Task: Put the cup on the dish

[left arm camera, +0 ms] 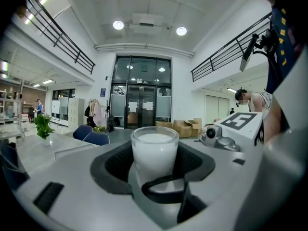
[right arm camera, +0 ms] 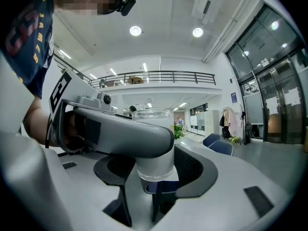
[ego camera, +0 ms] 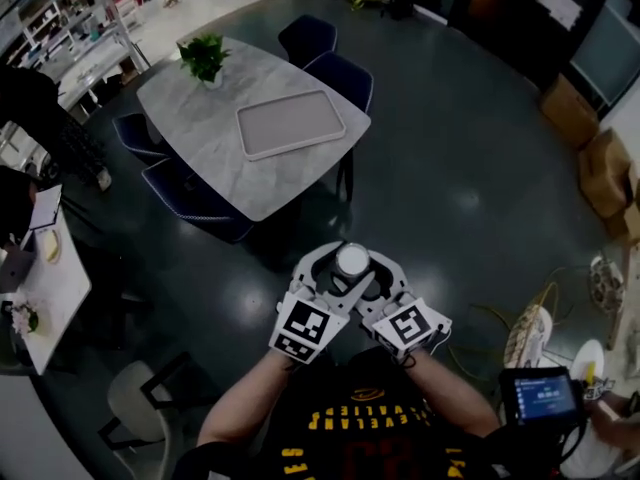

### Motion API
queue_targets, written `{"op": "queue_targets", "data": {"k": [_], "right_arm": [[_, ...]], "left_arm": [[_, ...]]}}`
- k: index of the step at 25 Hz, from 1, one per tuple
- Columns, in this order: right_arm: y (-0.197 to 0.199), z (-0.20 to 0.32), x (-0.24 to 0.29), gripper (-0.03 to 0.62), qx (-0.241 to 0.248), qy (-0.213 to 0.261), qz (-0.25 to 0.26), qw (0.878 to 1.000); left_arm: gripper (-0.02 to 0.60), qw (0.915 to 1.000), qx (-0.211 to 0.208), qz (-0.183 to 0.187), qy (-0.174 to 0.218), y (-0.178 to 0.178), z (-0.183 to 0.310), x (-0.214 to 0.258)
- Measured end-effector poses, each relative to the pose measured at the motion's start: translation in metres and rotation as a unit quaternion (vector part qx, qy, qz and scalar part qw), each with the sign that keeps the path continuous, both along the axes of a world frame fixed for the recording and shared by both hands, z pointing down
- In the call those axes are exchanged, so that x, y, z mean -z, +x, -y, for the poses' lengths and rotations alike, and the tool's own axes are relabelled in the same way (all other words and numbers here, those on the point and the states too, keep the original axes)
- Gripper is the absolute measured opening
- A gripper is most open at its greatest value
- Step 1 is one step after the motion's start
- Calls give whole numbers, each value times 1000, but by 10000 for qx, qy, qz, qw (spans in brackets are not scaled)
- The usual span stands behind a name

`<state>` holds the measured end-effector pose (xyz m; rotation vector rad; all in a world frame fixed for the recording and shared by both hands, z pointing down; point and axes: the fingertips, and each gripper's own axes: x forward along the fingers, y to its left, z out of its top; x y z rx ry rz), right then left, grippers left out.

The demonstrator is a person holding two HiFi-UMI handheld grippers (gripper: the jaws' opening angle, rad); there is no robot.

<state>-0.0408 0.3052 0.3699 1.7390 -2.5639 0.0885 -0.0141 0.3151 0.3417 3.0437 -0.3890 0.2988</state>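
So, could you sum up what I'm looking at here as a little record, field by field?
who: a person with a gripper in each hand, no robot arm
held item: cup, whitish, upright, in mid-air above the floor
left gripper: shut on the cup
right gripper: shut on the cup from the other side
ahead: table bearing a flat tray and a potted plant
task state: cup not yet set down

Frosted white cup [left arm camera: 155,150] upright, held mid-air; grey rectangular dish [ego camera: 290,123] well apart.
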Motion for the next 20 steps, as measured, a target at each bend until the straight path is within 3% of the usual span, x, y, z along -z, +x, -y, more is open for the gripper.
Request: {"op": "queue_targets", "data": {"k": [8,16,20], "right_arm": [[8,29,-6,258,152,-57,-46,9999],[22,81,-15,258,705,-9,93,9975],[50,117,-20,258,994,-62,136,9949]], "left_arm": [[264,9999,141,-20,-88,8,30,-7],[264,9975,684,173,-34,24,84,-17],[264,9946,1005,229,-78,53,123,-22]]}}
